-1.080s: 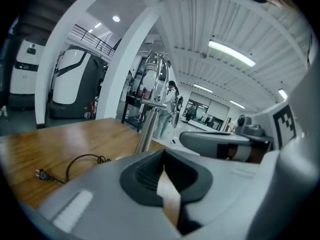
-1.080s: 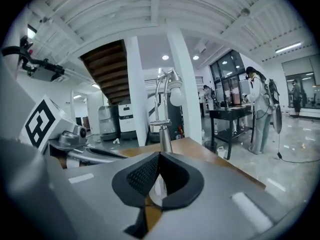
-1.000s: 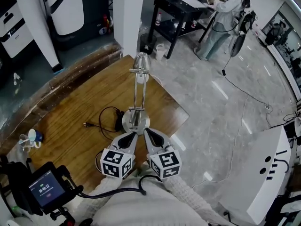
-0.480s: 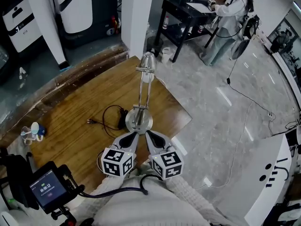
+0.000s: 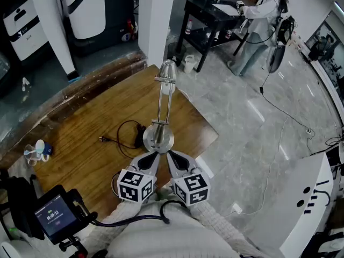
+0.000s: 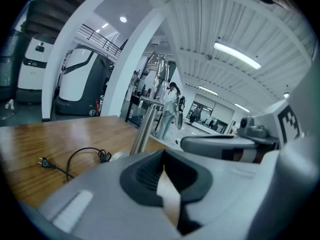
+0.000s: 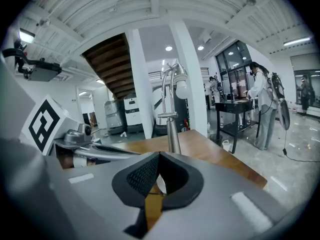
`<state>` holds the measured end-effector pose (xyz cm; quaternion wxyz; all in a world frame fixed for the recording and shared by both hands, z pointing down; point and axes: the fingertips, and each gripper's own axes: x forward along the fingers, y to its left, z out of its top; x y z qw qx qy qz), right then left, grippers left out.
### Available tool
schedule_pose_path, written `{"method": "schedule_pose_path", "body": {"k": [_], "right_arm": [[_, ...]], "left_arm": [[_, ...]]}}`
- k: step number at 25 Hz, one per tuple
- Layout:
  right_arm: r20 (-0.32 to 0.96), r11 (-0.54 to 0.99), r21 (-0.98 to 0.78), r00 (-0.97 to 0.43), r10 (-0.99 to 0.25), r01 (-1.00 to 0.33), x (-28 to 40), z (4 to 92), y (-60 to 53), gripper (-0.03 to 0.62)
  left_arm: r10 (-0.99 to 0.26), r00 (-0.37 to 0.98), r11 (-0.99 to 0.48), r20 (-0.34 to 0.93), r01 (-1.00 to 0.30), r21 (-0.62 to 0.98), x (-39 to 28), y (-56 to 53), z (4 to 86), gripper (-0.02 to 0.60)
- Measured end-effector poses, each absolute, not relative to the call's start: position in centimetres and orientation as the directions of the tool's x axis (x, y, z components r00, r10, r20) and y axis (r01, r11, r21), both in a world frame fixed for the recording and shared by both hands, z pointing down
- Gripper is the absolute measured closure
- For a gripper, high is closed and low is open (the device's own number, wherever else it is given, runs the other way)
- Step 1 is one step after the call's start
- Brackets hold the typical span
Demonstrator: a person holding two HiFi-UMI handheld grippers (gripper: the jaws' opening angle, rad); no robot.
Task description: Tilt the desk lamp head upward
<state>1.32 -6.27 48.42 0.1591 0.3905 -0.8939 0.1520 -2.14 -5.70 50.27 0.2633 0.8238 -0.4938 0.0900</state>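
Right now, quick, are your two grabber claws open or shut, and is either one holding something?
Grey left gripper: shut, holding nothing.
Grey right gripper: shut, holding nothing.

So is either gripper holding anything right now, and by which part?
Nothing is held. The left gripper and right gripper are both shut and empty, near the base of the lamp.

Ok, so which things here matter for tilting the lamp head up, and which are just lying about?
For the job: desk lamp head, lamp arm, lamp base, left claw and right claw, both shut and empty.
Lying about: black cord on the wooden table, small blue-and-white item at its edge, screen device.
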Motion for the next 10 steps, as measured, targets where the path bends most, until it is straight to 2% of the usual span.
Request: {"method": "schedule_pose_path", "body": {"k": [10], "right_arm": [[0.409,0.665,-0.134,-0.652,-0.638,-0.735,0.82,48.98,-5.91,0.597]], "left_arm": [[-0.769,0.491,-0.366,0.409,-0.863,0.348,-2.24,-5.46,50.56,0.574]]}}
